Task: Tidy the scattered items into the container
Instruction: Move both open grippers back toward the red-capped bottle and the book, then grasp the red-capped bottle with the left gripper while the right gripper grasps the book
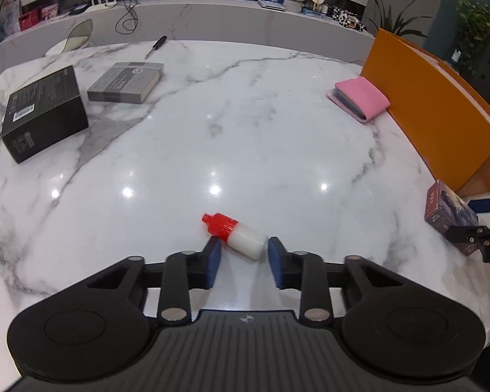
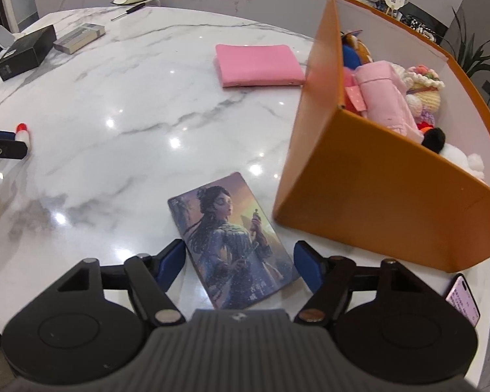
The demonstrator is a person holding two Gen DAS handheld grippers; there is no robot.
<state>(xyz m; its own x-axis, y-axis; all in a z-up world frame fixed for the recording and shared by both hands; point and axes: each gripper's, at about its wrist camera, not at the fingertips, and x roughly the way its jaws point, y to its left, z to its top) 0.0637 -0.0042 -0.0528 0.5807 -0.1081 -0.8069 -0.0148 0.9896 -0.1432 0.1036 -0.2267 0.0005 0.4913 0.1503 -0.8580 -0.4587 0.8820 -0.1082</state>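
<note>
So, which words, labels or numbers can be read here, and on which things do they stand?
None can be read.
Black box: white print and a barcode label, too small.
Grey box: blurred print.
Picture box: pale characters, blurred.
Phone: screen text too small.

Little legible text on the marble table

The black box (image 1: 45,114) at left carries a white barcode label and fine print, too small to read. The illustrated card box (image 2: 235,241) shows pale characters near its lower edge, and the phone (image 2: 463,300) at lower right shows lines of text, all unreadable.
</note>
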